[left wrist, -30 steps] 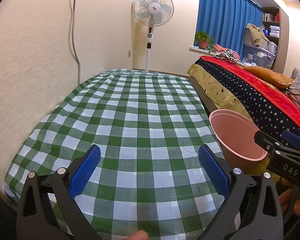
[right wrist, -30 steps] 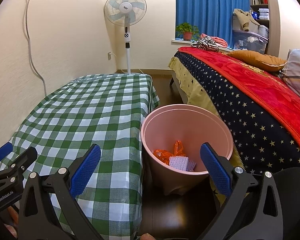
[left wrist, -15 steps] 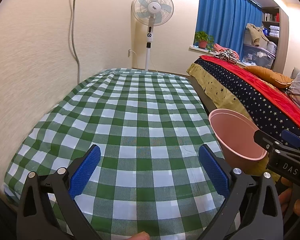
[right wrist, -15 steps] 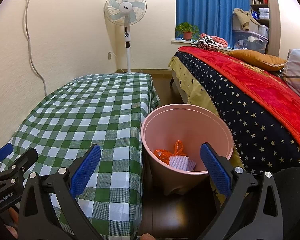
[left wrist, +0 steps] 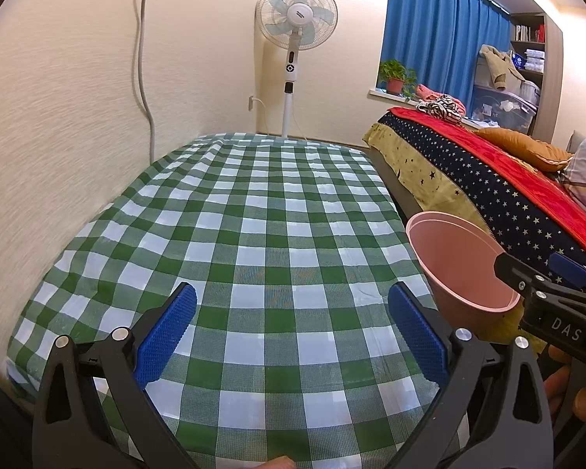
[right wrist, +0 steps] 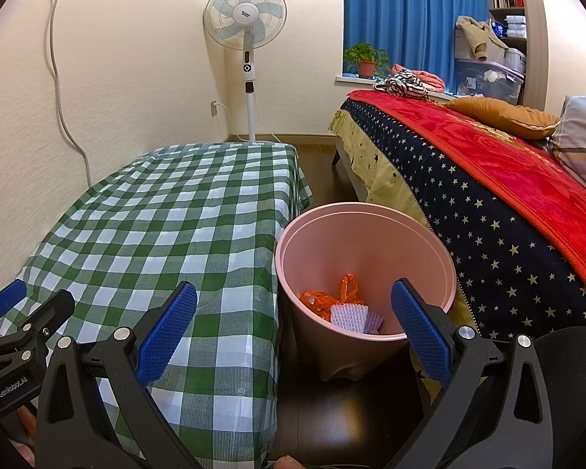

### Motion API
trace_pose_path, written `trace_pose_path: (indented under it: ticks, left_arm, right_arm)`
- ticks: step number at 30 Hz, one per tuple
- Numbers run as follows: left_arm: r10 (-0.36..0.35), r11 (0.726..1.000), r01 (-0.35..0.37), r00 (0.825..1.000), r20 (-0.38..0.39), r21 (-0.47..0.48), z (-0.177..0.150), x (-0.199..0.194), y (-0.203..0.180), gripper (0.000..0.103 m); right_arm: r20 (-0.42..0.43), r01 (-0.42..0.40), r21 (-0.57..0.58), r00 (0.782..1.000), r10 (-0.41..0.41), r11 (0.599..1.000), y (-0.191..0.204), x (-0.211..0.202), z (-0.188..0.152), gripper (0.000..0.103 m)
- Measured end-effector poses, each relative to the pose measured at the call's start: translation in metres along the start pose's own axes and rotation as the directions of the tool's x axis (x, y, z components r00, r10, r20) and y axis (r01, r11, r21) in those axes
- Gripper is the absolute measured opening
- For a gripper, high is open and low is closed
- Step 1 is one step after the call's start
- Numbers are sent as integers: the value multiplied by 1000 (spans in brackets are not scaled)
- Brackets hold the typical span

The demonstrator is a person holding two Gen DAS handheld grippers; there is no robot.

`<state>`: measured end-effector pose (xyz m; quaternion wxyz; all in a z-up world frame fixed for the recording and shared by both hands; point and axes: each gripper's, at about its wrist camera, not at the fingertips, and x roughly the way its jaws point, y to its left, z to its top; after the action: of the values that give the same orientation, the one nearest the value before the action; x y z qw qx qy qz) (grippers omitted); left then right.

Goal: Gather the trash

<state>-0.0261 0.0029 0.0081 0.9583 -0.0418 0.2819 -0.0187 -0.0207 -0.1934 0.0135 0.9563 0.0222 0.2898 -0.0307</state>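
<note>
A pink trash bin (right wrist: 365, 273) stands on the dark floor between the table and the bed; it also shows in the left wrist view (left wrist: 461, 265). Inside it lie orange wrappers (right wrist: 334, 297) and a white foam net (right wrist: 349, 314). My right gripper (right wrist: 293, 324) is open and empty, held above the bin's near rim and the table's right edge. My left gripper (left wrist: 291, 332) is open and empty over the near part of the green-and-white checked tablecloth (left wrist: 261, 242). No loose trash shows on the cloth.
A white standing fan (left wrist: 296, 19) stands behind the table by the wall. A bed with a starred and red cover (right wrist: 488, 179) runs along the right. A grey cable (left wrist: 144, 58) hangs down the left wall.
The left wrist view has shifted slightly, with motion blur on the wall. Both grippers stay open and empty; the right view is almost unchanged.
</note>
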Motion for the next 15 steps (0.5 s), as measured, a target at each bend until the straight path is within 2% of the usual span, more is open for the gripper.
trace_pose_path:
  ticks: [15]
  left_arm:
    - [2, 1000, -2, 1000, -4, -10, -4, 2, 0, 95]
  right_arm:
    - [0, 0, -1, 1000, 0, 1000, 0, 0, 0, 98]
